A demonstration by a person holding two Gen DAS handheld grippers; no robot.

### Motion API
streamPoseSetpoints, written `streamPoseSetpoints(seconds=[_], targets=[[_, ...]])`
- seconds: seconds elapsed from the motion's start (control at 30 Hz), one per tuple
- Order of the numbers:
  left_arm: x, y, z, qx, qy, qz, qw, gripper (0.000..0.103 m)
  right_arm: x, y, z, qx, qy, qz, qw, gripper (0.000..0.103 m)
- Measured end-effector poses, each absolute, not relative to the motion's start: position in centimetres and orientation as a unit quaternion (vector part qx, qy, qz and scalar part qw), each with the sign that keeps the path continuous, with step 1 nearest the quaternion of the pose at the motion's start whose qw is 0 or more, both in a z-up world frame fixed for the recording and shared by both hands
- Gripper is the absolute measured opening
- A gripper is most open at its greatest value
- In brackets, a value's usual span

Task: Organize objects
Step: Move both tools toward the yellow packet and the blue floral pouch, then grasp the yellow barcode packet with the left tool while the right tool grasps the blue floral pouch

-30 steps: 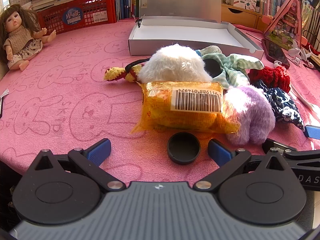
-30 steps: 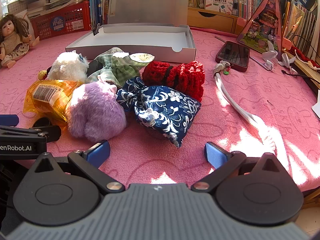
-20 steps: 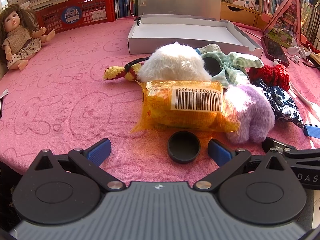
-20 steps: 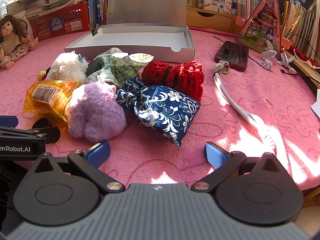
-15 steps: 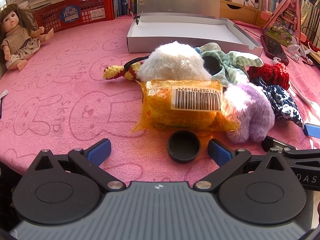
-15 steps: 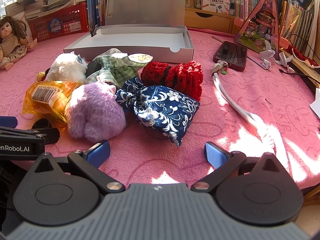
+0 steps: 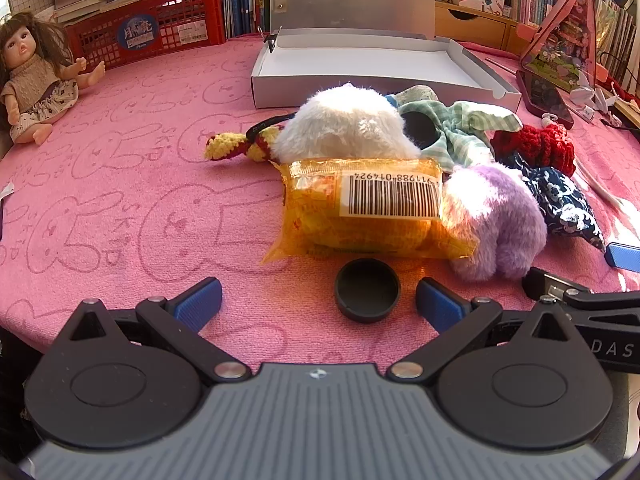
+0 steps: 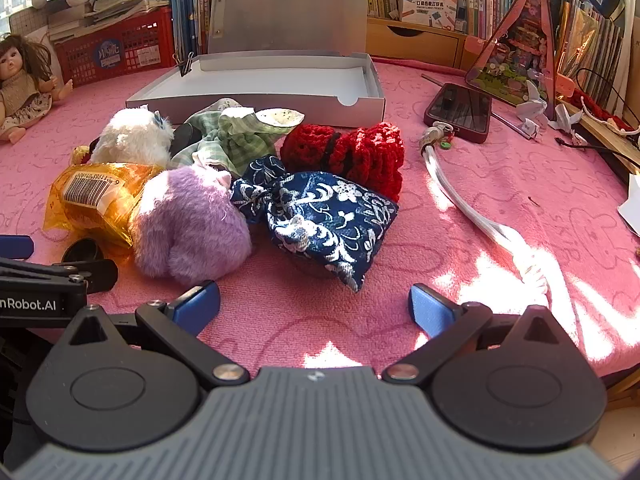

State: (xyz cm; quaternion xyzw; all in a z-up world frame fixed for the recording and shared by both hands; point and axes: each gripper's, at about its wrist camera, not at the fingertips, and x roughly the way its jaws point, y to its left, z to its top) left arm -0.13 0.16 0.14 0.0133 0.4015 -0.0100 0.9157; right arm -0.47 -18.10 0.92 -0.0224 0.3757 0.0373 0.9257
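Note:
A pile lies on the pink cloth: an orange snack packet [image 7: 372, 212], a white plush [image 7: 344, 124], a purple plush [image 7: 492, 216], a green checked cloth [image 7: 456, 124], a red crochet piece [image 8: 348, 156], a blue floral pouch [image 8: 328, 216], a yellow knit toy [image 7: 236, 146]. A black round lid [image 7: 367, 290] lies just ahead of my open, empty left gripper [image 7: 318, 304]. My right gripper [image 8: 314, 310] is open and empty, just short of the blue pouch. An open white box [image 7: 372, 64] stands behind the pile.
A doll [image 7: 32, 80] sits at far left by a red crate [image 7: 148, 28]. A phone [image 8: 460, 112], a white cord [image 8: 468, 204] and a triangular house model [image 8: 516, 48] lie to the right. Books line the back.
Both grippers have risen or drawn back slightly, so the pile sits a little lower in view. Nothing on the cloth has moved.

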Motion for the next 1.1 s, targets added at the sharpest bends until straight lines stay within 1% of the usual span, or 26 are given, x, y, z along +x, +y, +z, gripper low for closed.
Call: streamPoseSetpoints(seconds=[0.33,0.5,0.63,0.83,1.0,1.1], targets=[[0.3,0.2,0.5,0.020,0.409,-0.016,0.912,0.103,-0.7,-19.3,1.5,0.019,0.359,0.034,0.932,0.103],[-0.2,-0.2,1.6,0.047,0.358,-0.029,0.932,0.103,-0.6,-20.1,2.4,0.025,0.338,0.023,0.940,0.102],[-0.1,-0.3,2.2,0.044,0.331,-0.049,0.941,0.103,0.0,-20.5,2.8,0.021,0.327,0.009,0.945,0.098],[0.3,0.2,2.8,-0.006,0.321,-0.067,0.944,0.103,0.7,-20.7,2.9,0.025,0.324,0.014,0.946,0.094],[-0.1,1.2,4.1,-0.049,0.287,-0.069,0.954,0.103,0.9,-20.4,2.9,0.024,0.322,0.023,0.946,0.085],[0.2,1.3,3.9,-0.058,0.295,-0.075,0.951,0.103,1.1,-20.1,2.7,0.021,0.323,0.025,0.946,0.081]])
